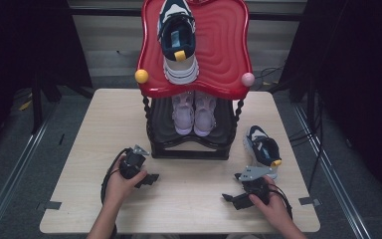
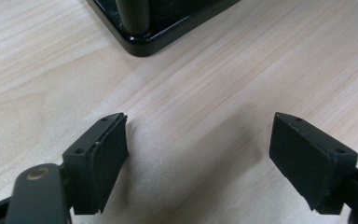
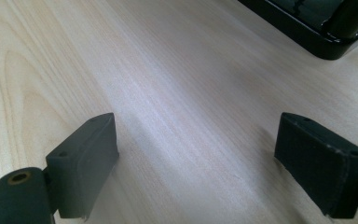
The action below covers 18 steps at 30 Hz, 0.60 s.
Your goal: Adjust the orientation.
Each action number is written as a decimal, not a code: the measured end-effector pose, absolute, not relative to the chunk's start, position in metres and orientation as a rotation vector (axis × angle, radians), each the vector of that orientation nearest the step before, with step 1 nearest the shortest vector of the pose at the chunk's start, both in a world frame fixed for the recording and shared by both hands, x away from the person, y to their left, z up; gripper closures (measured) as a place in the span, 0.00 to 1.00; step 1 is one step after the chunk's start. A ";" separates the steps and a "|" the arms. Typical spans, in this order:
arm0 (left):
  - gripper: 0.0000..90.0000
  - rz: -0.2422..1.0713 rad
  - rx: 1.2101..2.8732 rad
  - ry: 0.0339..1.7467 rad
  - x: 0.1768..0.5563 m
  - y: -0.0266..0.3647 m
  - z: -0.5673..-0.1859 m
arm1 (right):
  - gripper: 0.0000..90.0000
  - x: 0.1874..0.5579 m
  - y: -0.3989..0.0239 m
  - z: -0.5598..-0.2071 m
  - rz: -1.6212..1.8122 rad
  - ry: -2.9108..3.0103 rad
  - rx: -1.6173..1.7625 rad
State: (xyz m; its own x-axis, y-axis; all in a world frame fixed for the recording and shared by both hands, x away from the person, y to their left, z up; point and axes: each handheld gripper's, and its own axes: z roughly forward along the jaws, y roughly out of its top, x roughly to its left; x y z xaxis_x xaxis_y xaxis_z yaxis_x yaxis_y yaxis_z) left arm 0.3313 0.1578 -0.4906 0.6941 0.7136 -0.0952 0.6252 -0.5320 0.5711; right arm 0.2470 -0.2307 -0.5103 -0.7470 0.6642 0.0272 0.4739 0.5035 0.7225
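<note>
A two-tier shoe rack [image 1: 189, 144] stands at the table's far middle, with a red wavy top shelf [image 1: 224, 55]. On that shelf rests a navy and white sneaker [image 1: 178, 42]. A pale pink pair [image 1: 194, 113] sits on the black lower shelf. A second navy sneaker [image 1: 262, 149] lies on the table right of the rack. My left gripper [image 1: 151, 178] rests low on the table at front left, open, with bare wood between its pads [image 2: 103, 158]. My right gripper [image 1: 229, 199] lies at front right, open and empty, its pads [image 3: 86, 158] just above the wood.
The rack's black base corner [image 2: 140, 39] lies just ahead of the left gripper, and another corner [image 3: 326, 42] shows ahead of the right one. A yellow knob [image 1: 141, 76] and a pink knob [image 1: 247, 79] stick out at the red shelf's front corners. The wooden table [image 1: 189, 174] drops off to grey floor.
</note>
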 end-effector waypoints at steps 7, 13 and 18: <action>0.17 0.305 2.308 0.963 0.322 0.159 -0.498 | 0.13 0.247 -0.230 -0.510 1.077 2.493 0.965; 0.13 0.346 2.225 0.943 0.314 0.164 -0.505 | 0.13 0.247 -0.230 -0.510 1.077 2.495 0.965; 0.10 0.361 2.185 0.933 0.311 0.166 -0.509 | 0.13 0.247 -0.230 -0.511 1.078 2.494 0.963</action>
State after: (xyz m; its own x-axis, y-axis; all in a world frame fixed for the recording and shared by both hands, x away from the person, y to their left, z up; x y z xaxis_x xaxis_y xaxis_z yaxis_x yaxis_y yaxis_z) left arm 0.3114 0.1661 -0.5094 0.6986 0.7152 -0.0235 0.5130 -0.4776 0.7133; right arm 0.2474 -0.2302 -0.5106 -0.7472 0.6642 0.0244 0.4729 0.5055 0.7217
